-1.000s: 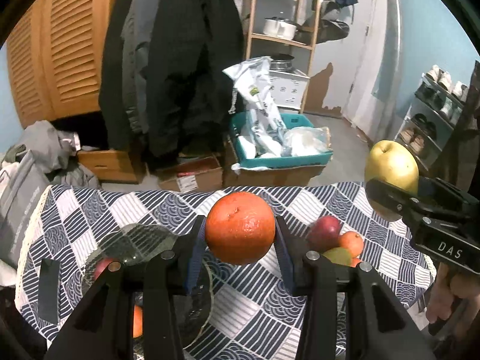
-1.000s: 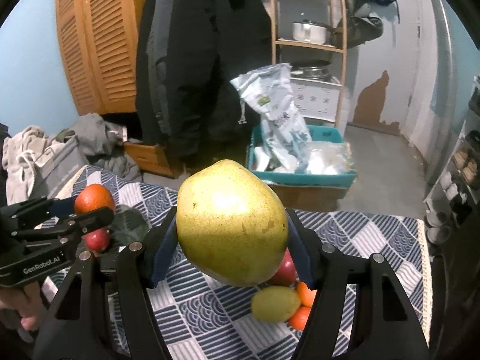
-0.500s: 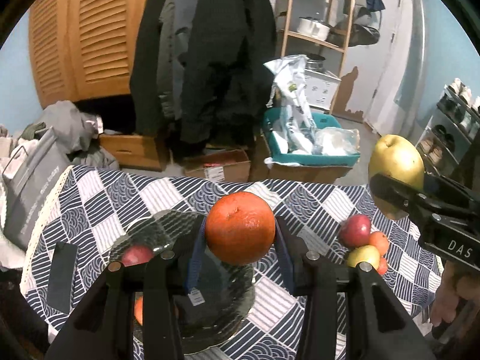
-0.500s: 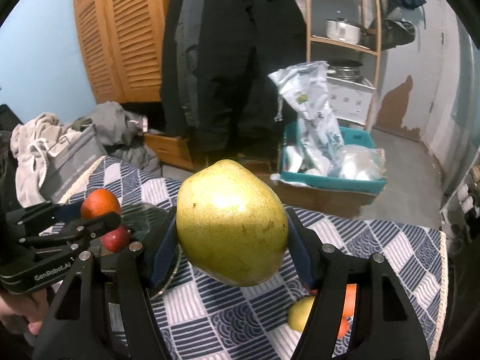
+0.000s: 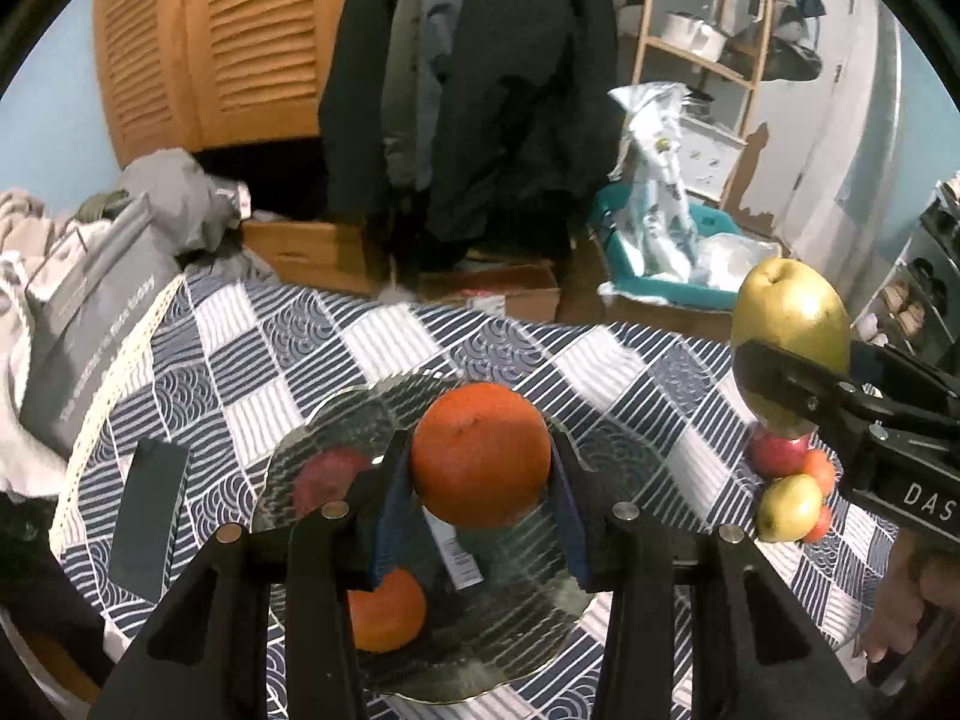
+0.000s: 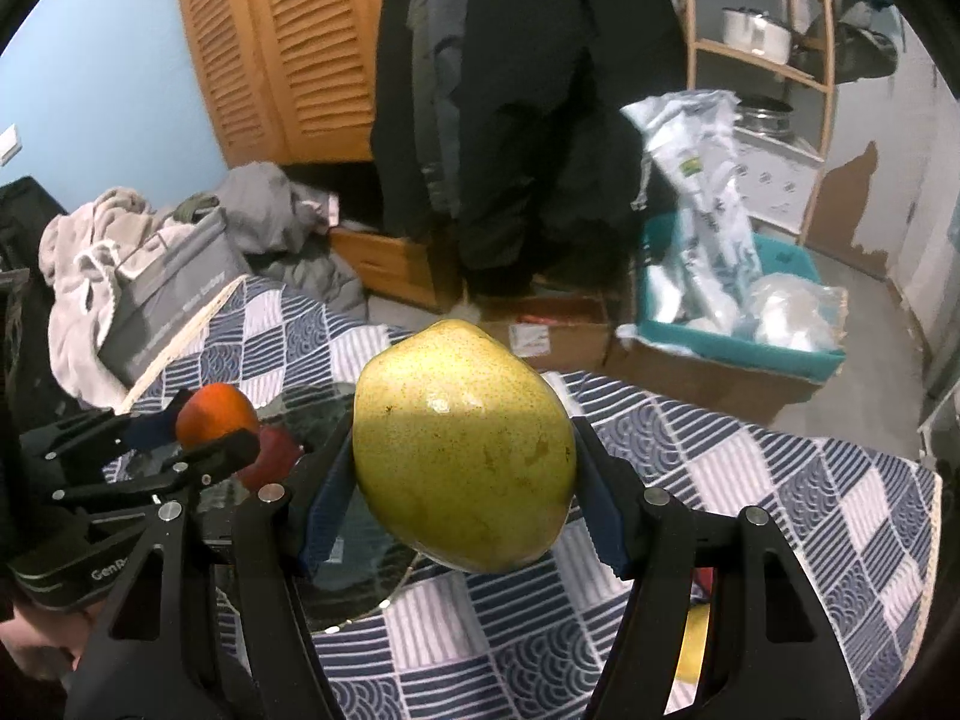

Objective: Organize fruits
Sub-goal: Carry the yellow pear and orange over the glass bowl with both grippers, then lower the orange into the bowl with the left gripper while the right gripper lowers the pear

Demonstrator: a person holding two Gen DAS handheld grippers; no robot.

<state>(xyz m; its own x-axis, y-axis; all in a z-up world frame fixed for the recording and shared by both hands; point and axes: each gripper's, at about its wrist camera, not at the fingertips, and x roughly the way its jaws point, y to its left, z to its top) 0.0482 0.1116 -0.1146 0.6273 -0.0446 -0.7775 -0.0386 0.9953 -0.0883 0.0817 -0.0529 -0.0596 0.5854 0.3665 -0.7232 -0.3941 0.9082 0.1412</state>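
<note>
**Left wrist view: both fruits now carried over to the glass plate**

Left wrist view, nearest first: the left gripper [image 5: 480, 474] is clamped narrow on an orange [image 5: 480, 455], blue pads pressing both sides. A second ago the plate sat low and to the left of that orange; now the glass plate [image 5: 612, 456] lies directly under it, so the hand has swung across and dropped towards it. On the plate already are a second orange [image 5: 384, 609] and a red apple [image 5: 327, 477] seen through the rippled glass. Just left of the plate lies a dark flat case [image 5: 150, 510] on the checked tablecloth [image 5: 384, 342].

Further right, the right gripper [image 5: 798, 384] holds a large yellow-green pear [image 5: 792, 324], with the loose pile of fruit [image 5: 789, 489] behind and below it. That pile has slid away to the right edge, which fits both hands leaving it.

Right wrist view: the right gripper [image 6: 462, 492] stands at a middling width, closed on the pear [image 6: 462, 450], and the plate rim now shows just beneath and left of it.

My reading: the carry is nearly over, and setting the orange down on bare glass beside the other two comes next; the pear looks likely to follow. Round fruit may roll on the smooth plate.
</note>
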